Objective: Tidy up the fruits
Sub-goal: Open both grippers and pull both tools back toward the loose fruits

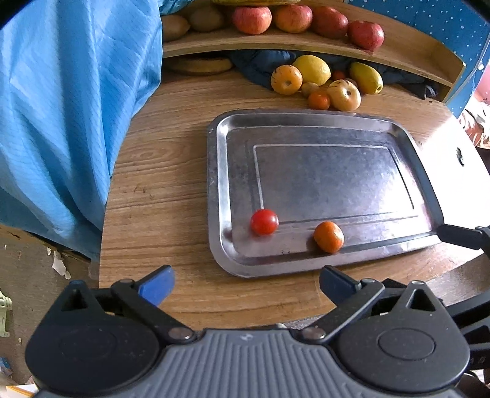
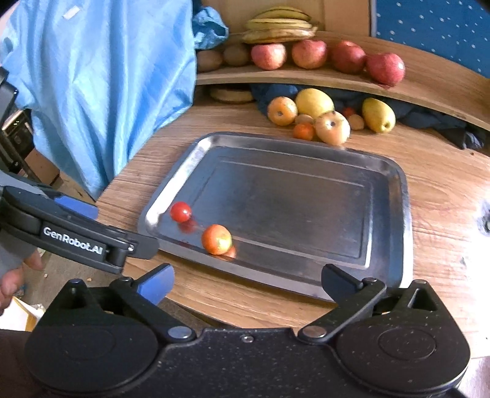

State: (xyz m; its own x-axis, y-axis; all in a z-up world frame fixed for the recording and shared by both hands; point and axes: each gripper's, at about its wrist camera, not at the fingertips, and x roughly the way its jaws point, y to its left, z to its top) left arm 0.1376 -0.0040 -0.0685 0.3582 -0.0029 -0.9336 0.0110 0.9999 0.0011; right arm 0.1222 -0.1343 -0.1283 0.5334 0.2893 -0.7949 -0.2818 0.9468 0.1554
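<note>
Left wrist view is showing the left gripper (image 1: 246, 286) with its jaws standing wide apart at the bottom of the frame, gripping nothing, hanging over bare wooden table (image 1: 159, 196) just below the near rim of a metal tray (image 1: 306, 183). Lying in the tray's lower left corner is a cherry tomato (image 1: 264, 222), and a small orange fruit (image 1: 328, 236) is sitting just to its right against the near rim. At the right edge, a dark finger of the other tool is poking in beside the tray.

Right wrist view is showing the right gripper (image 2: 248, 284) likewise spread wide and holding nothing, hovering over the tray's near rim. At upper centre, beyond the tray, a pile of mixed fruit (image 2: 324, 118) is resting on the table under a wooden shelf (image 2: 428, 88) that is carrying red apples (image 2: 309, 53) and bananas (image 2: 280, 26). Blue cloth (image 2: 107, 76) is hanging at upper left.
</note>
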